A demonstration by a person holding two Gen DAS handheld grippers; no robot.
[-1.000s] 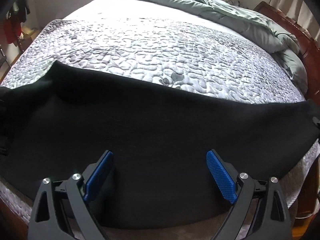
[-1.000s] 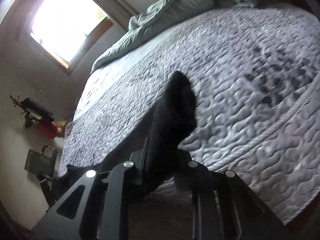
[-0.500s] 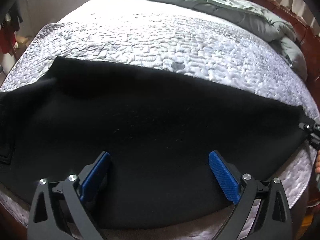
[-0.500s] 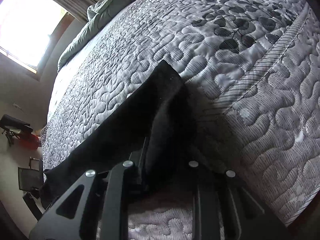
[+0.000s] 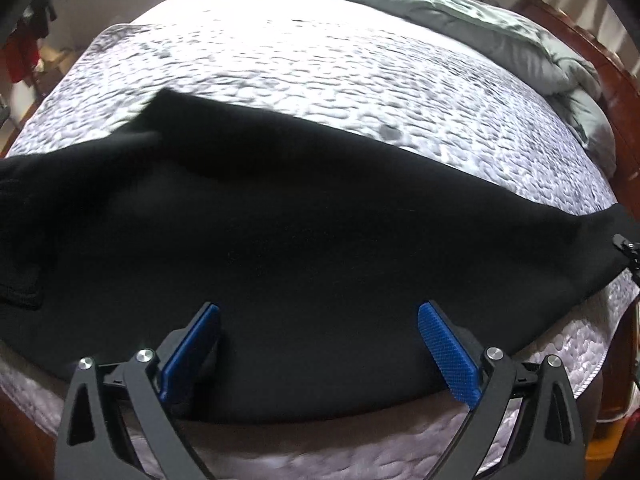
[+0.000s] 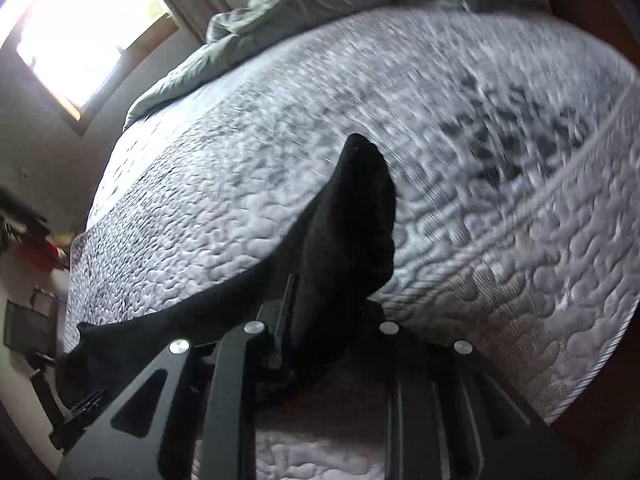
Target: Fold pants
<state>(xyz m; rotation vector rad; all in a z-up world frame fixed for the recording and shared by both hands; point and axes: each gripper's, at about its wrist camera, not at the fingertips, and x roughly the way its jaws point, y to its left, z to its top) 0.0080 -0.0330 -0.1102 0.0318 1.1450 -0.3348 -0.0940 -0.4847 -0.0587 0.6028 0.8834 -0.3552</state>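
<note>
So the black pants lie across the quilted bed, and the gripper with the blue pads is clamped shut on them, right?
Not quite: the left gripper with the blue pads stands wide open over the black pants, as the left wrist view shows. The pants do lie across the quilted bed.

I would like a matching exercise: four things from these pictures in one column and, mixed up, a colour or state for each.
Things:
1. pants
2. left gripper
3. right gripper
4. duvet

States:
a. grey-green, bunched at the far end of the bed
b. shut on cloth
c. black, spread flat
d. fingers wide apart

Pairs: 1-c, 2-d, 3-b, 4-a
</note>
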